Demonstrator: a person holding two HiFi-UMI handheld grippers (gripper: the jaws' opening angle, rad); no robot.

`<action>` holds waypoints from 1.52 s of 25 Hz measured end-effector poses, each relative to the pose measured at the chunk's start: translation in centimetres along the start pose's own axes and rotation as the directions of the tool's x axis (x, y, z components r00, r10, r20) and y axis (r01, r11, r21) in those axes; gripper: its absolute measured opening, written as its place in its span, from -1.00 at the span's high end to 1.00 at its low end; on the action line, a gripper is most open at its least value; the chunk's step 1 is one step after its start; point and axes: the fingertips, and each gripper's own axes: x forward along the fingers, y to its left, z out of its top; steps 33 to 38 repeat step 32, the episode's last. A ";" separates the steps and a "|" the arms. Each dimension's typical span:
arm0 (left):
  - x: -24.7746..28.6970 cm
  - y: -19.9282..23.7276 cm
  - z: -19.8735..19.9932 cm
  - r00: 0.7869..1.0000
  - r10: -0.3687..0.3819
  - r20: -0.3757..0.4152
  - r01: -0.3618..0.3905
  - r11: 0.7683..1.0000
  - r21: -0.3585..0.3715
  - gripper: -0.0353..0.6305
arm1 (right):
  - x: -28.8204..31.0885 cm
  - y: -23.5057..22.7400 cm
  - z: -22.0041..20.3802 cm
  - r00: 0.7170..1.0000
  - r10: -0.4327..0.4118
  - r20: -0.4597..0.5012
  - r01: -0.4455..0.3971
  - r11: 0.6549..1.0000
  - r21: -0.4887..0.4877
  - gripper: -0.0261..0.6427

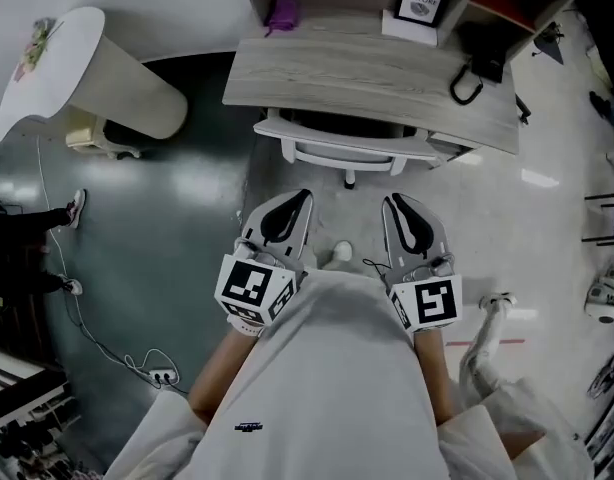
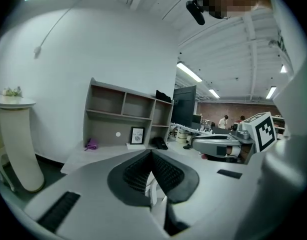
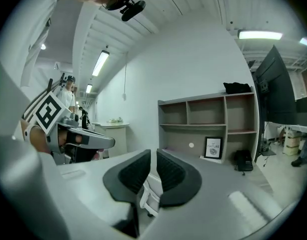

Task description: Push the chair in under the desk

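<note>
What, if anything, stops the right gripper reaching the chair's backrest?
Nothing visible, so likely yes: only open floor lies between the right gripper and the white chair, tucked under the desk.

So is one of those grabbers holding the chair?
No, the left gripper and the right gripper both hang short of the white chair, with bare floor between them and it.

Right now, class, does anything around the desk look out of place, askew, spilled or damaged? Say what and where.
Nothing looks spilled or broken. The white chair sits tucked under the desk, roughly centred. The one untidy thing is a power strip, which lies loose on the dark floor at left. Its thin cable trails across the walkway, where someone could trip.
</note>
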 end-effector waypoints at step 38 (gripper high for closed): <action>-2.9 -2.6 1.2 0.998 0.018 0.067 -0.018 1.000 -0.002 0.87 | -2.5 0.7 1.4 1.000 -0.001 0.022 0.001 1.000 0.003 0.89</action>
